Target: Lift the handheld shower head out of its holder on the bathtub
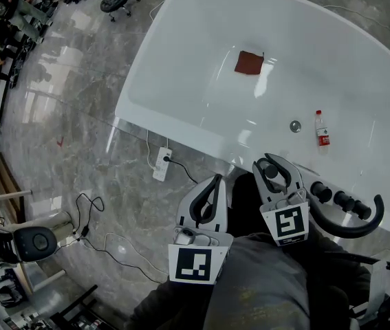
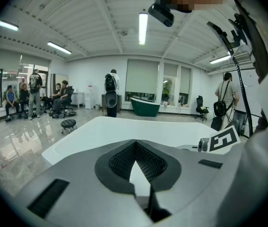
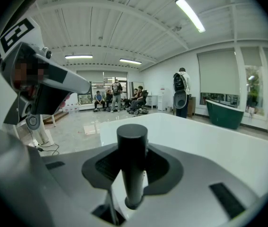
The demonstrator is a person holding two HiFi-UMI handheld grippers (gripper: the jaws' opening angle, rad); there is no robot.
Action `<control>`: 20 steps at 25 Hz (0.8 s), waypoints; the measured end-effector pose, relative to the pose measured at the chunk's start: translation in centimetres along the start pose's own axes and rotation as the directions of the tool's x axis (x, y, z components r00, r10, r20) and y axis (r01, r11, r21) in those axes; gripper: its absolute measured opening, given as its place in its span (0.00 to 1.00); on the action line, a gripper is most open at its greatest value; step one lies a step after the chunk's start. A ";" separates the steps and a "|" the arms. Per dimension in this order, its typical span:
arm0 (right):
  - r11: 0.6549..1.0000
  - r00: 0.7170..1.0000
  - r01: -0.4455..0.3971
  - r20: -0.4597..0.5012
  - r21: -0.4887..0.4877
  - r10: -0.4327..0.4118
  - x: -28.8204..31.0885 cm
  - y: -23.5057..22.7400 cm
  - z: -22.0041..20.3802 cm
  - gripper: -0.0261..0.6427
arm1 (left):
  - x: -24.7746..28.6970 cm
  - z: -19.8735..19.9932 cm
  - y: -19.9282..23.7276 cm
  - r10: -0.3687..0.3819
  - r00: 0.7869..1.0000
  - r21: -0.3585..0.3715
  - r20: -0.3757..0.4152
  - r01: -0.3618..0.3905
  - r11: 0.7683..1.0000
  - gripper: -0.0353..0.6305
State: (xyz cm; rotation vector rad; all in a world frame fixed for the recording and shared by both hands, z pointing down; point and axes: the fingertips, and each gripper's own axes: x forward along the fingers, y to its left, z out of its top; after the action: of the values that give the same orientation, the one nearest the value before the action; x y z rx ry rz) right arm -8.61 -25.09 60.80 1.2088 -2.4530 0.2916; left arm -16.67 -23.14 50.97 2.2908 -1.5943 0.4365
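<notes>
Head view. Looks steeply down on a white bathtub [image 1: 131,98] standing on a grey marble floor [image 1: 64,115]. Holds a red-brown cloth [image 1: 249,63] toward the far edge, plus a drain [image 1: 295,125] and a small red-labelled bottle [image 1: 322,129] nearer the right side. Finds the handheld shower head [image 1: 272,173] upright at the bathtub's near rim, just left of a row of black knobs [image 1: 332,196] and a curved black spout [image 1: 363,222]. Has the right gripper [image 1: 269,160] closed round that black stem. Places the left gripper [image 1: 216,179] just beside it, off the rim and over the floor, near a white power strip [image 1: 162,163].

Left gripper view. Shows the left gripper [image 2: 134,143] empty, its tips meeting with only a thin wedge of gap behind them. Looks across the bathtub [image 2: 91,131] toward seated people [image 2: 60,98] at the left and a dark green tub [image 2: 146,106] by the windows.

Right gripper view. Shows the handheld shower head [image 3: 133,169] as a black cylinder rising straight up through the right gripper [image 3: 133,148], dark pads [image 3: 106,167] against its two sides, jaws set fairly wide by its thickness. Takes in the white bathtub [image 3: 209,145] stretching beyond.
</notes>
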 end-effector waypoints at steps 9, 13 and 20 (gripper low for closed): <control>1.000 1.000 -0.020 -0.009 -0.018 0.020 0.1 0.2 0.3 0.22 | -1.4 1.7 0.5 0.036 0.999 0.005 0.015 -0.036 0.999 0.06; 0.999 0.999 -0.032 0.033 -0.026 0.032 -0.2 0.5 2.1 0.22 | -1.9 2.2 0.5 0.040 0.999 0.004 0.018 -0.040 0.999 0.06; 0.999 0.999 -0.038 0.034 -0.006 0.038 -0.7 0.2 4.1 0.22 | -2.3 3.4 0.1 0.042 0.999 -0.002 0.007 -0.042 0.999 0.06</control>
State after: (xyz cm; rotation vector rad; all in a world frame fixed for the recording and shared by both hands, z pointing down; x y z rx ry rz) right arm -9.42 -25.89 56.76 1.1750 -2.5065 0.2778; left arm -17.29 -22.68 46.95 2.2643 -1.6477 0.4371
